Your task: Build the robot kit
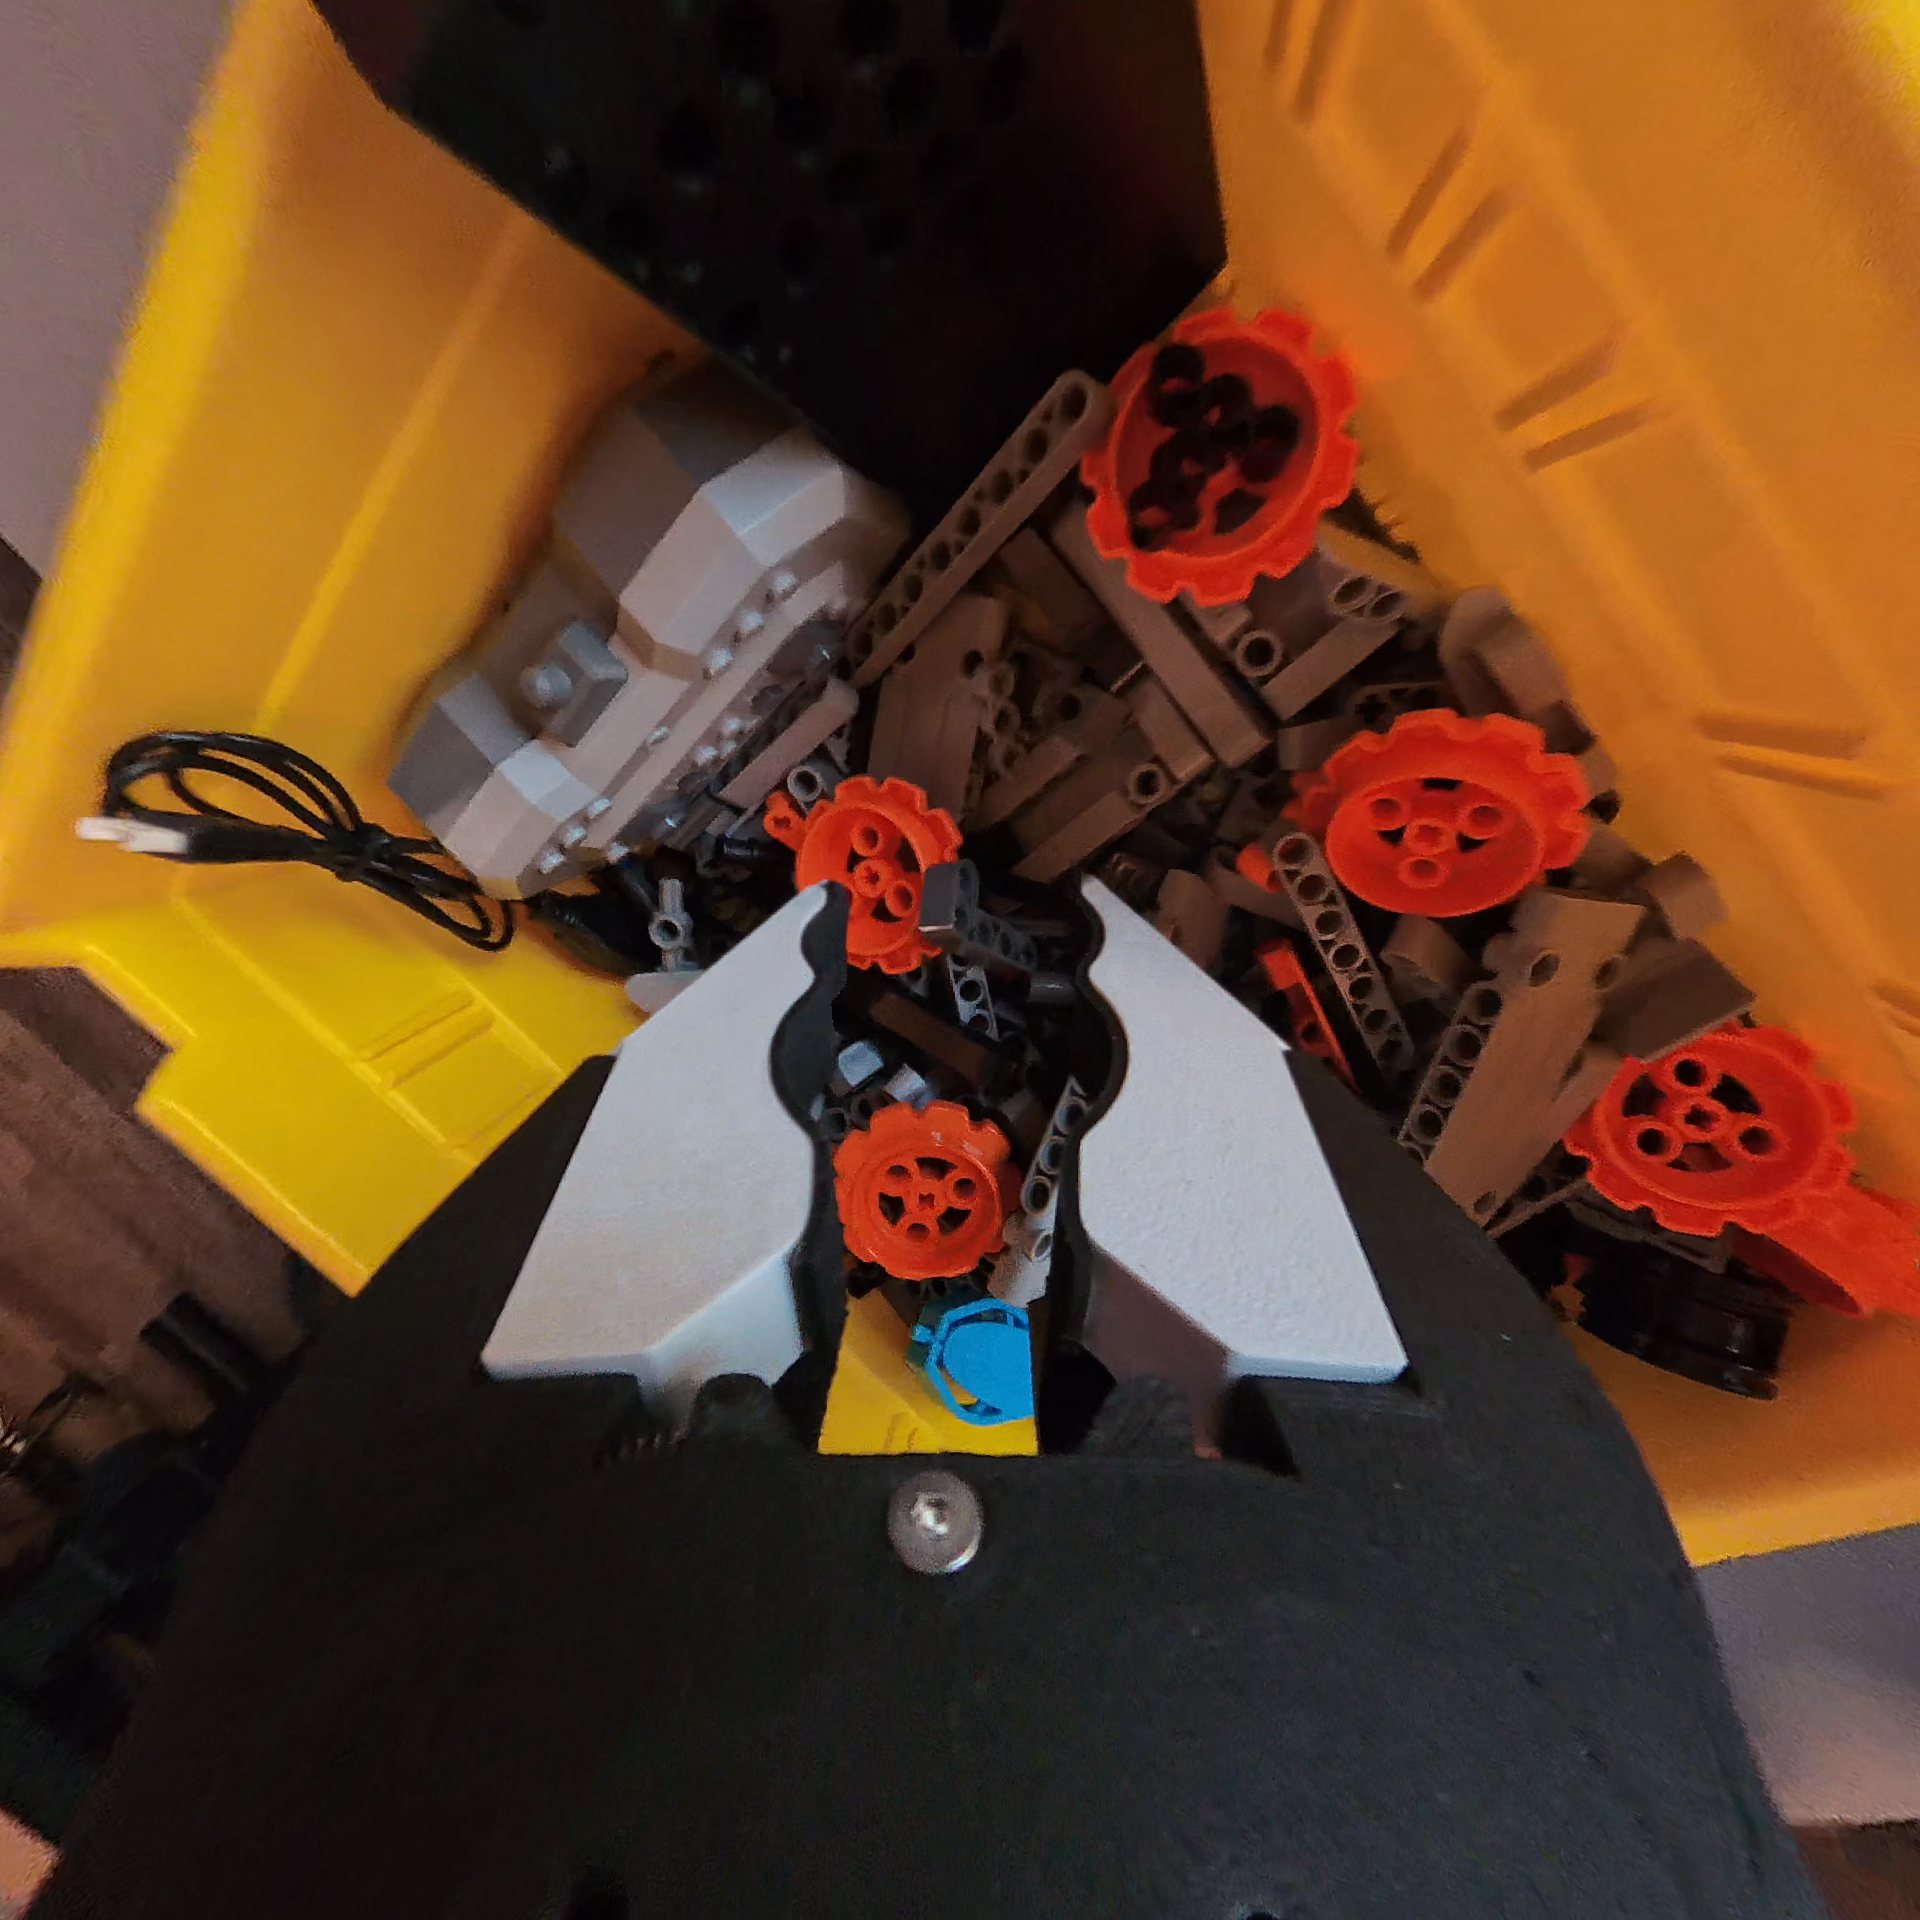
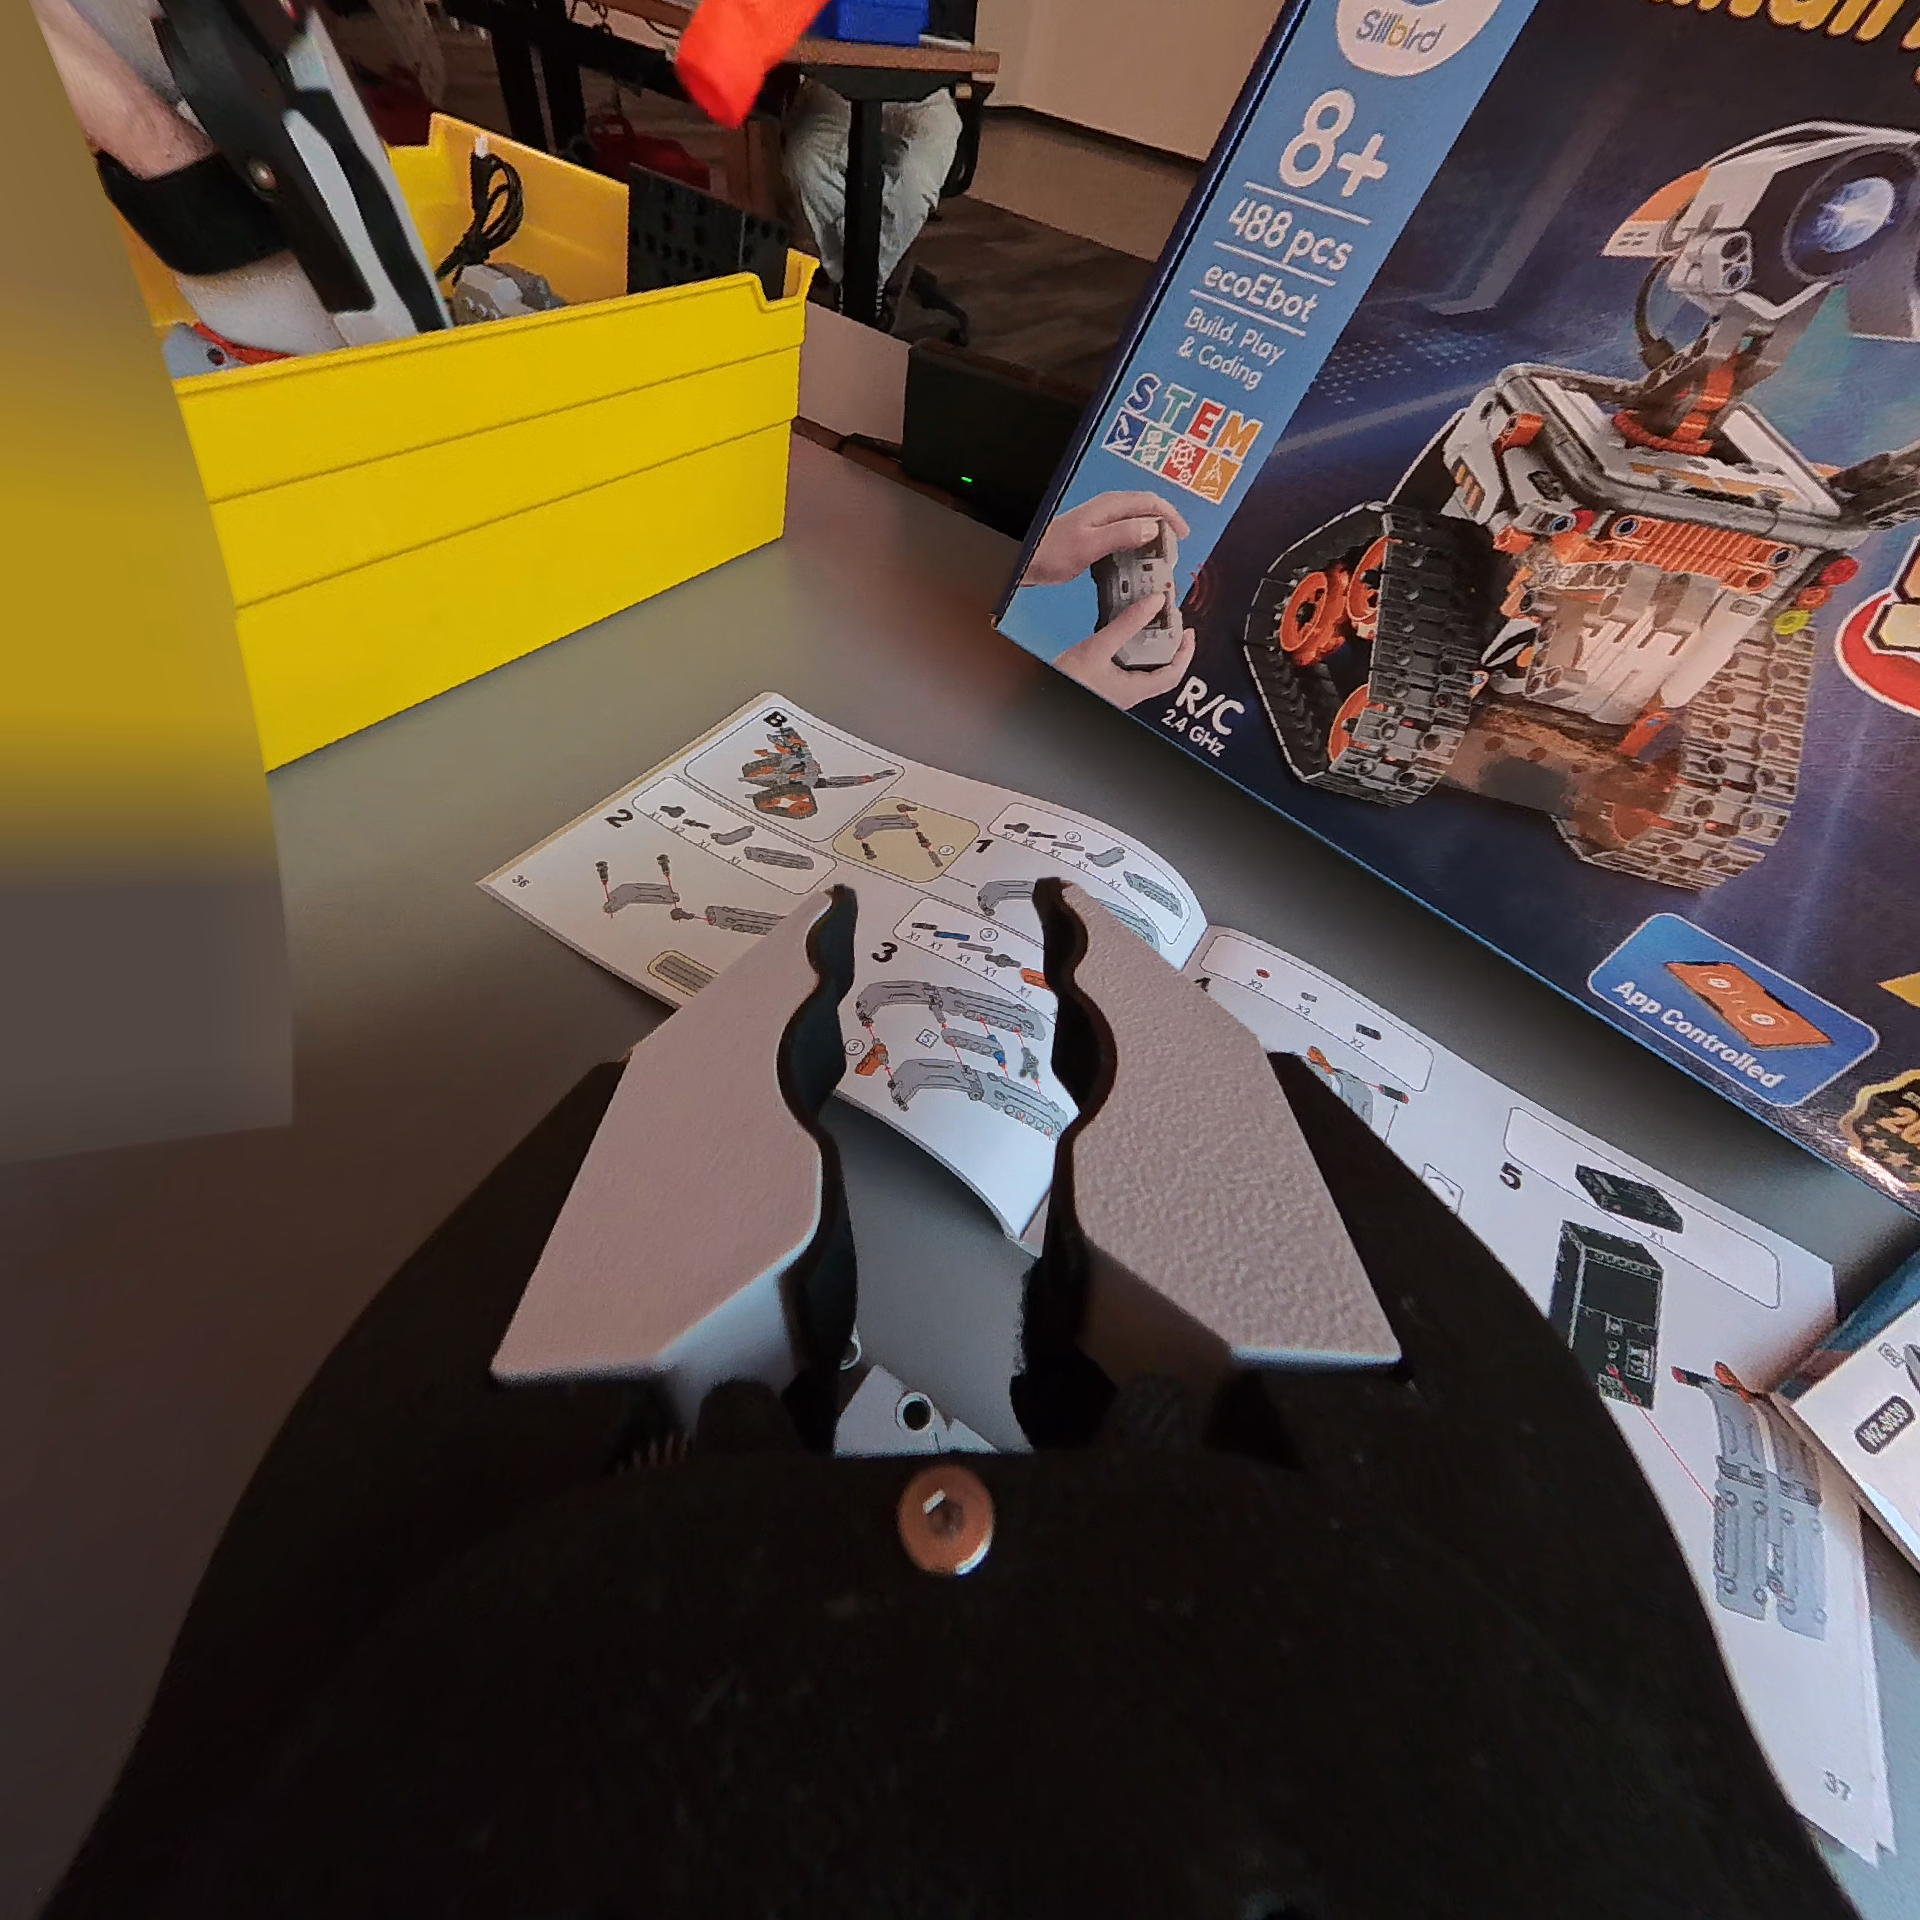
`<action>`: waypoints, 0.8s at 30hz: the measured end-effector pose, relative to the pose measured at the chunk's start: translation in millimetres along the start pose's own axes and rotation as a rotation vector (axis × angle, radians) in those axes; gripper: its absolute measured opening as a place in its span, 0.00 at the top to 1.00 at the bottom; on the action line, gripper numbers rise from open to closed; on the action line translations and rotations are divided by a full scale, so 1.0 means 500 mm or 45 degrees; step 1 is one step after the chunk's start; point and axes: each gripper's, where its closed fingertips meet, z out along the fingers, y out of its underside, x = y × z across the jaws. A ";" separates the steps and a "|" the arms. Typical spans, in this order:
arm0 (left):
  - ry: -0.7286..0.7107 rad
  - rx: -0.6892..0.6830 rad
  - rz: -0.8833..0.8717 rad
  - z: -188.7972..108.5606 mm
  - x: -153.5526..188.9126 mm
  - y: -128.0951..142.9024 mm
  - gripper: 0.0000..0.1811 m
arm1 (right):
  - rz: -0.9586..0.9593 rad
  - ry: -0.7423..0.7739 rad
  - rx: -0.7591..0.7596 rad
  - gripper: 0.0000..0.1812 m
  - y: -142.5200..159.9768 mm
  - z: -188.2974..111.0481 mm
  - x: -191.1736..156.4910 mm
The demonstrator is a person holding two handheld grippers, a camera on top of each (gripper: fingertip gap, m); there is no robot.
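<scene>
Glossy yellow plastic bin (image 1: 312, 436), matt paper booklet (image 2: 935, 997), glossy cardboard box (image 2: 1558, 520).

An office-like workroom: grey table (image 2: 644, 665), desks (image 2: 831, 62) behind, yellow bin (image 2: 499, 488) of building-kit parts, instruction booklet (image 2: 935, 935).

grey table (image 2: 644, 665), yellow bin (image 2: 499, 499), open instruction booklet (image 2: 935, 997), toy set box (image 2: 1558, 520) standing at back

Wore matte black housings with one silver screw apiece, each claw (image 1: 956, 904) (image 2: 945, 899) white-fingered, edged by wavy black pads.
</scene>
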 end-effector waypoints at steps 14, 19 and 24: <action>0.007 -0.105 0.051 -0.009 0.004 0.042 0.94 | 0.008 -0.036 -0.003 0.82 0.002 0.003 -0.008; 0.021 -0.127 0.065 -0.029 0.014 0.060 0.93 | 0.009 -0.047 -0.007 0.83 0.003 0.004 -0.011; 0.096 -0.064 0.015 -0.047 0.023 0.059 0.78 | 0.012 -0.055 -0.006 0.83 0.002 0.004 -0.013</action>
